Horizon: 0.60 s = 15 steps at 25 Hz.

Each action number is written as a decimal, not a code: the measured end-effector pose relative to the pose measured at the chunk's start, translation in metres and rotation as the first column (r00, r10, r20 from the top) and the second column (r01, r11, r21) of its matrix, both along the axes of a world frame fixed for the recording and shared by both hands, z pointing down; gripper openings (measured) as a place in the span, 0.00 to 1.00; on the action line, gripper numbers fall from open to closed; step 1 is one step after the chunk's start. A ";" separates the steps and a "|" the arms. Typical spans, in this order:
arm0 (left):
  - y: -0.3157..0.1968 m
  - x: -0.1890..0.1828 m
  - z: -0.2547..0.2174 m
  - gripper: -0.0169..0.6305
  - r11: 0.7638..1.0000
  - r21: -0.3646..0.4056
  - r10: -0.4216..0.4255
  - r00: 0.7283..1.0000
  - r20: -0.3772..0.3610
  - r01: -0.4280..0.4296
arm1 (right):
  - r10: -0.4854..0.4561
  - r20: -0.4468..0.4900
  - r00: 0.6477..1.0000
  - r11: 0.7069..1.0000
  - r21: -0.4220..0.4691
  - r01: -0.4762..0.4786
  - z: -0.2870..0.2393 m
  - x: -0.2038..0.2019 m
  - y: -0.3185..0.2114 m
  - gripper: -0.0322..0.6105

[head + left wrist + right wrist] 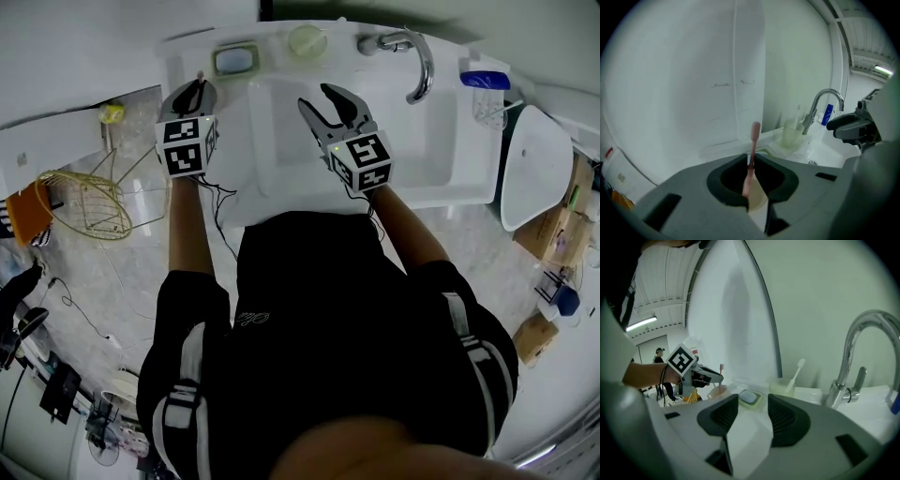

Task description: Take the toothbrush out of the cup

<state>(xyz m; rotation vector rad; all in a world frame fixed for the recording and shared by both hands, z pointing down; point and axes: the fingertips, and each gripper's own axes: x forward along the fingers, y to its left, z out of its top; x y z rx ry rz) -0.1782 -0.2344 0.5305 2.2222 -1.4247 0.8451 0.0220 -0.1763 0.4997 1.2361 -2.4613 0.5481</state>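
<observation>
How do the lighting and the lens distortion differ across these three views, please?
Head view: bright, even light; the fisheye bows the rim of the sink. Left gripper view: black round vignette, washed-out wall, yet the pink toothbrush reads clearly. Right gripper view: same vignette; the tap carries bright highlights.

Both forearms reach forward, tilted downward. The grey left gripper [195,86] pinches a slim pink toothbrush [753,140]. The grey right gripper [315,96] hangs empty, jaws apart.
</observation>
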 end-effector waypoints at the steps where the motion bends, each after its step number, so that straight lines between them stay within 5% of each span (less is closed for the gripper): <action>1: 0.001 -0.001 -0.007 0.10 1.000 0.026 -0.011 1.000 -0.001 0.011 | -0.005 0.000 1.000 1.000 0.001 0.005 0.000 -0.001 0.000 0.37; 15: 0.038 -0.017 -0.095 0.10 0.941 0.285 -0.139 0.977 -0.163 0.182 | -0.075 -0.002 0.997 0.997 0.024 0.075 -0.004 -0.015 0.000 0.37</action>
